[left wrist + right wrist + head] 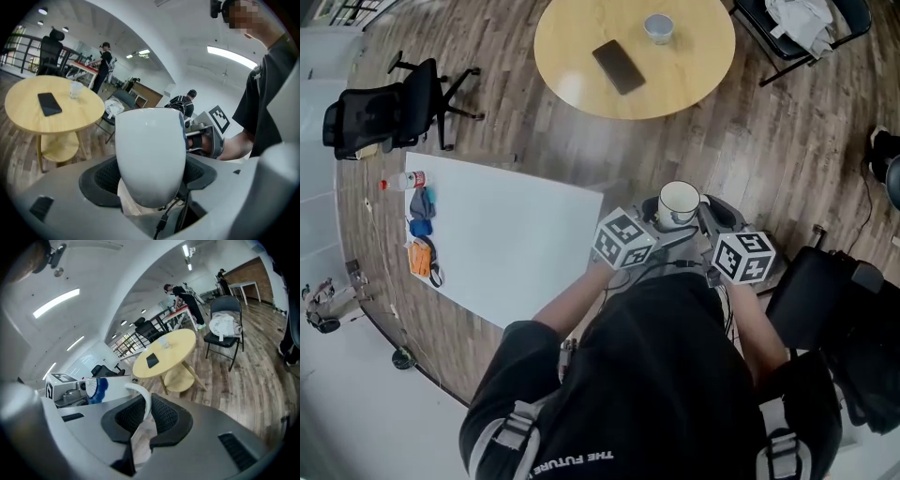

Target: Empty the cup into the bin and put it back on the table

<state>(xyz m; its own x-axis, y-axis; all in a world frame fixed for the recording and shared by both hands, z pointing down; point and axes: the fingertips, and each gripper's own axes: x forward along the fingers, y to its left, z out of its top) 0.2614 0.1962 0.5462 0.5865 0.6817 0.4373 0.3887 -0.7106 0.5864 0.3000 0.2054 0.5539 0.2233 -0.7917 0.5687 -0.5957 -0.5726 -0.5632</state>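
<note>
A white cup (679,202) stands upright in the air in front of me, held between both grippers. My left gripper (150,180) is shut on the cup's round body (150,154), the black pads pressing on either side. My right gripper (144,416) is shut on the cup's handle (143,398); a blue print shows on the cup's side (99,389). In the head view the left gripper (656,223) and the right gripper (711,223) flank the cup, their marker cubes nearest me. No bin is recognisable in any view.
A white rectangular table (516,248) with small items at its left end lies to my left. Ahead stands a round wooden table (694,80) with a phone (619,67) and a small cup (658,27). Chairs and a dark seat (820,300) stand around.
</note>
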